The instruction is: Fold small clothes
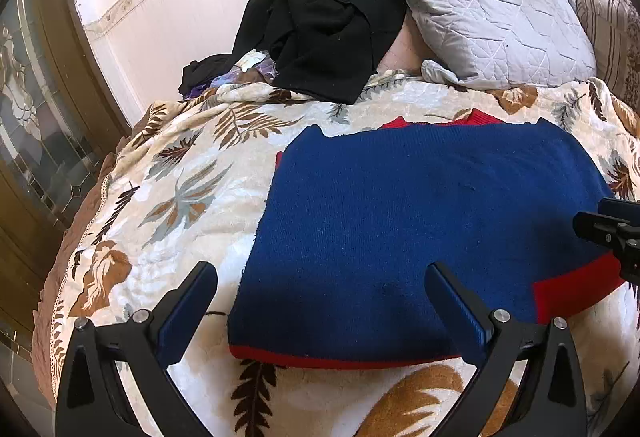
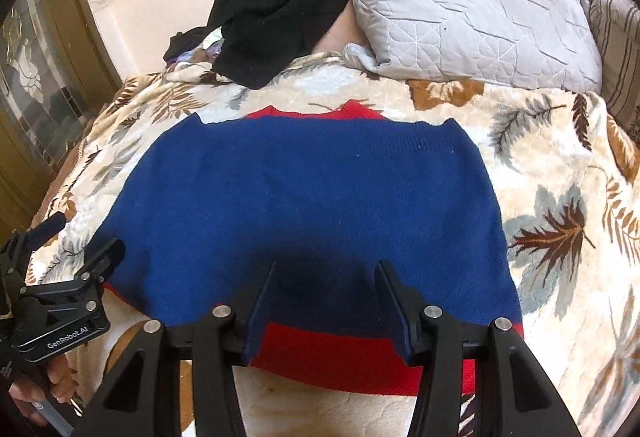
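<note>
A blue knitted sweater (image 1: 400, 221) with red hem and collar lies folded flat on the floral blanket (image 1: 180, 189). My left gripper (image 1: 322, 273) stands open wide above the sweater's near left corner, one finger over the blanket, the other over the blue knit. In the right wrist view the same sweater (image 2: 304, 197) fills the middle. My right gripper (image 2: 327, 269) is half open just above the red hem (image 2: 360, 353), with nothing pinched between its fingers. The left gripper (image 2: 84, 237) shows at the sweater's left edge, held by a hand.
A heap of black clothes (image 1: 324, 25) and a grey quilted pillow (image 1: 492, 21) lie at the head of the bed against the wall. A striped cushion (image 1: 612, 29) sits far right. A wooden glazed door (image 1: 36, 125) stands to the left.
</note>
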A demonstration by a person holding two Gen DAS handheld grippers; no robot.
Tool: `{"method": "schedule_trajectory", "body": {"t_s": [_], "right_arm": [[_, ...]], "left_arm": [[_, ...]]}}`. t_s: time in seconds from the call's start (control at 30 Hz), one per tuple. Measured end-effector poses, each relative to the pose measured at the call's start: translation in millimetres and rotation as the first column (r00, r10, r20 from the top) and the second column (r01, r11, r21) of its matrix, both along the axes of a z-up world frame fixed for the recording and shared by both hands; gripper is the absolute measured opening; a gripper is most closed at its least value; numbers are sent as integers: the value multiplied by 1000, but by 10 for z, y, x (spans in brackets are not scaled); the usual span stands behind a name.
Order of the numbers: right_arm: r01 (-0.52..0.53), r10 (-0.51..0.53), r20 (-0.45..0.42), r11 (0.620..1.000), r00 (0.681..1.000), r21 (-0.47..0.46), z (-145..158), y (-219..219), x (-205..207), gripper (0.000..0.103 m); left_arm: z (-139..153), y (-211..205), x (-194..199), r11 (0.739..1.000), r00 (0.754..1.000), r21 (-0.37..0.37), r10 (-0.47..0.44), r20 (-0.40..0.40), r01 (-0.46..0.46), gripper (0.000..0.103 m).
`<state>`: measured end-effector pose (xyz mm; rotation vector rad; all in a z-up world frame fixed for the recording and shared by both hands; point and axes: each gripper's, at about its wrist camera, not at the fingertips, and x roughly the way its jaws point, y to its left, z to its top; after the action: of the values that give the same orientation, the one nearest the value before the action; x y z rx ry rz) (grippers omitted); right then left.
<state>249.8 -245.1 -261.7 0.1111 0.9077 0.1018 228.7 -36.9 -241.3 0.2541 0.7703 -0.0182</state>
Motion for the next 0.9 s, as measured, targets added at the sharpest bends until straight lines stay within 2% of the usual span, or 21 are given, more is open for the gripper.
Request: {"method": "schedule_trajectory", "body": {"t_s": [0.27, 0.33, 0.37, 0.43, 0.57, 0.67, 0.77, 0.9], "right_arm": [[-3, 3, -18, 1000, 1000, -5, -46, -71, 14, 54], [2, -1, -46, 1000, 999, 21, -106, -125, 35, 55], [5, -3, -71, 999, 997, 33, -155, -156, 56, 55], [9, 3, -157, 997, 988, 76, -330, -245, 125, 56], [9, 23, -154, 978, 988, 208, -320, -439, 112, 56], [19, 23, -123, 945, 992, 328, -236, -629, 18, 57], [45, 13, -131, 902, 991, 429, -217, -829, -92, 59], [72, -1, -147, 877, 989, 475, -206, -981, -208, 59]], "left_arm": [[-92, -6, 60, 1000, 1000, 20, 10, -27, -9, 103], [-197, -18, 131, 999, 997, 40, 18, -75, -15, 103], [-300, -23, 187, 998, 992, 57, 24, -123, -17, 103], [-452, -33, 250, 997, 983, 71, 29, -180, -17, 103], [-392, -32, 234, 997, 988, 73, 16, -155, -5, 103], [-265, 41, 169, 999, 994, 40, 30, -107, -26, 103], [-172, 109, 104, 999, 995, 16, 51, -84, -50, 103], [-74, 249, 63, 996, 994, -7, 87, -67, -87, 103]]}}
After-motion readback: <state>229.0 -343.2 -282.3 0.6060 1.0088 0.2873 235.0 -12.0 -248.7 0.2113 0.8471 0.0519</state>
